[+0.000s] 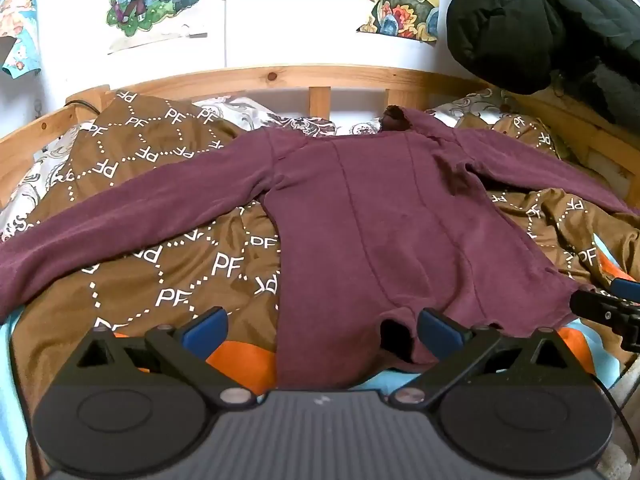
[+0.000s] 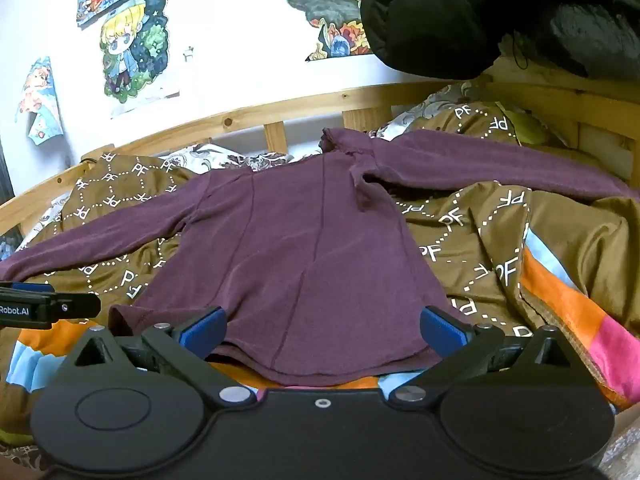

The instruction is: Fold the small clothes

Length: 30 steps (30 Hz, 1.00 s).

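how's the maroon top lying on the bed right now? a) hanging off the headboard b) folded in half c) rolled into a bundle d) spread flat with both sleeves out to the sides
d: the maroon top lies flat on the brown blanket, sleeves stretched out sideways.

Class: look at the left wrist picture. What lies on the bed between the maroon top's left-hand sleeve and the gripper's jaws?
In the left wrist view, the brown blanket printed with white letters fills the stretch between the sleeve and the open left gripper.

Maroon top (image 1: 380, 220) flat on bedspread (image 1: 168, 280)
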Motion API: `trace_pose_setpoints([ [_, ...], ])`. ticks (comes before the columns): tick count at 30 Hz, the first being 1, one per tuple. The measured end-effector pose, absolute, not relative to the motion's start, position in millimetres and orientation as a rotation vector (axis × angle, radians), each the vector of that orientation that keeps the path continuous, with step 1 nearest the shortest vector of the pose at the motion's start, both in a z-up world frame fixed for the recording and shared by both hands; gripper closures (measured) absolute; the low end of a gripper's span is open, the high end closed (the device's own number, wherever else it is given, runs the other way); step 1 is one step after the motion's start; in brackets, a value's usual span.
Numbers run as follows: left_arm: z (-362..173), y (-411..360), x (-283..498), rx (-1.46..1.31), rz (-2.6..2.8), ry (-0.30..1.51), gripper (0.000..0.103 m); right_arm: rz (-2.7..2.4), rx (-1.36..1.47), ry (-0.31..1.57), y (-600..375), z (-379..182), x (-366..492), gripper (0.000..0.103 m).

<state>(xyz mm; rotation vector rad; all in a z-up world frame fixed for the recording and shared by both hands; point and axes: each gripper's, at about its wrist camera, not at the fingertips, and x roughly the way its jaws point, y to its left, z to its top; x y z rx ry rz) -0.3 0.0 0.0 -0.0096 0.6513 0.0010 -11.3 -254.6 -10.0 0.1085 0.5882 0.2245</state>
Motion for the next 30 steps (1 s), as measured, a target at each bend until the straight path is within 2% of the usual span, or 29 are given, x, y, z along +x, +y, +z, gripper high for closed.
trace_pose_setpoints([
  [30,-5,4,0,-0.013,0.001,0.67,0.0,0.212,0.13,0.607,-258,-15,-8,0.0],
])
